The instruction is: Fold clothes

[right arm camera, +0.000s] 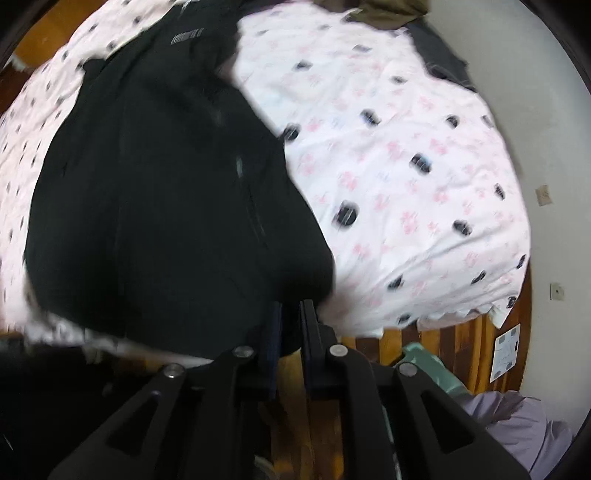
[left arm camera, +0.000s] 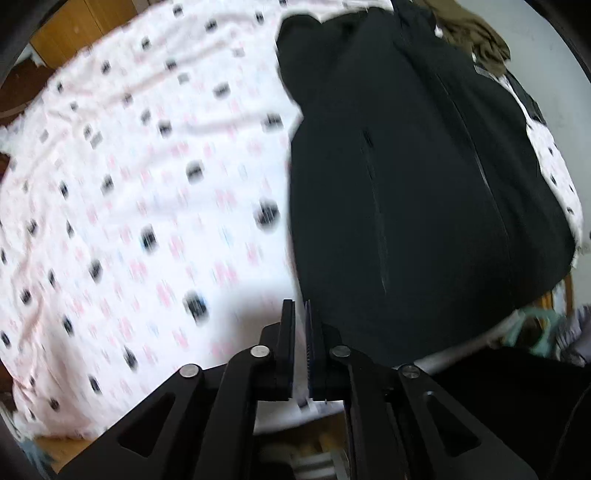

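Observation:
A black zip jacket (left arm camera: 424, 177) lies spread on a bed covered with a white sheet with pink and dark prints (left arm camera: 147, 184). My left gripper (left arm camera: 301, 306) hovers at the jacket's near left hem corner, its fingers nearly shut with only a thin gap and nothing between them. In the right wrist view the jacket (right arm camera: 166, 192) lies at the left. My right gripper (right arm camera: 291, 306) is at its near right hem corner, its fingers close together, with dark cloth at the tips. Both frames are blurred.
An olive-brown garment (left arm camera: 476, 33) and a dark grey one (right arm camera: 439, 55) lie at the far end of the bed. A white wall (right arm camera: 546, 129) runs along the right. Below the bed edge are wooden floor (right arm camera: 436, 343), a green object (right arm camera: 424, 362) and lilac cloth (right arm camera: 528, 424).

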### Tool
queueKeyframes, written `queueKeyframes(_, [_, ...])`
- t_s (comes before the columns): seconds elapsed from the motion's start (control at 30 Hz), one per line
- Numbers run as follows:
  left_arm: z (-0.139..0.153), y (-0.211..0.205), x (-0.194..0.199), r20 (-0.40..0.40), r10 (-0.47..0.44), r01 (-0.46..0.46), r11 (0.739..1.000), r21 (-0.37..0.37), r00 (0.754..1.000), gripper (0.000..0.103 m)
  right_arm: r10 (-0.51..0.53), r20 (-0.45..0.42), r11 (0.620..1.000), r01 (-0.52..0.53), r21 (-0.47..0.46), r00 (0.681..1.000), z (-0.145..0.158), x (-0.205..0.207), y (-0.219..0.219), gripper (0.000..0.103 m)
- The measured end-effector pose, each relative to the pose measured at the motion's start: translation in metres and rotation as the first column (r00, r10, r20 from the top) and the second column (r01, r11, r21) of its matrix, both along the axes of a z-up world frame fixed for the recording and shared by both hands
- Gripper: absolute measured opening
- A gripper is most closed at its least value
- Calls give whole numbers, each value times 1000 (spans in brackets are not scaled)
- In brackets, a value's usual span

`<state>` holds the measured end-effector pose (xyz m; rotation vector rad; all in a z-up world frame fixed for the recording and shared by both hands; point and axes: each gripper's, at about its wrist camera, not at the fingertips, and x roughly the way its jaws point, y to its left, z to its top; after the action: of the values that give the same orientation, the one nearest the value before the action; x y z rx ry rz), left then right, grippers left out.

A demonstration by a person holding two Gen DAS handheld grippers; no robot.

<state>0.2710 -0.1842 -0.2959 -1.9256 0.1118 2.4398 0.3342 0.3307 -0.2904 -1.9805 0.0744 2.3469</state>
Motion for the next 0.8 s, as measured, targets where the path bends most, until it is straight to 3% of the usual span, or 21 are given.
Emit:
queueKeyframes(0.13, [10,-13,-55,-115,10,-11,1000,-8,993,45,-2,-140,1000,-2,-27,990,18,-53,-6,22])
queueKeyframes(0.2, [12,-17,-99,-176,17,-17,1000,2,984,49,21,-202,999,-31,-44,979,28,-86,-20,23])
queueKeyframes(0.3, [-1,-31,-162,-218,30,-22,999,39,975,49,47,-286,994,-74,-86,957,37,-135,-47,24])
queueKeyframes(0.43, [-29,-39,-230,-217,43,-25,996,84,975,49,75,-361,982,-132,-136,930,30,-195,-83,24])
queueKeyframes(0.67, [-104,-39,-321,-138,0,22,987,160,990,49,284,-432,950,-313,5,856,-22,-282,-149,24])
queueKeyframes(0.8, [-139,-39,-353,-99,-27,48,974,219,995,49,297,-410,947,-322,8,862,-48,-308,-159,24])
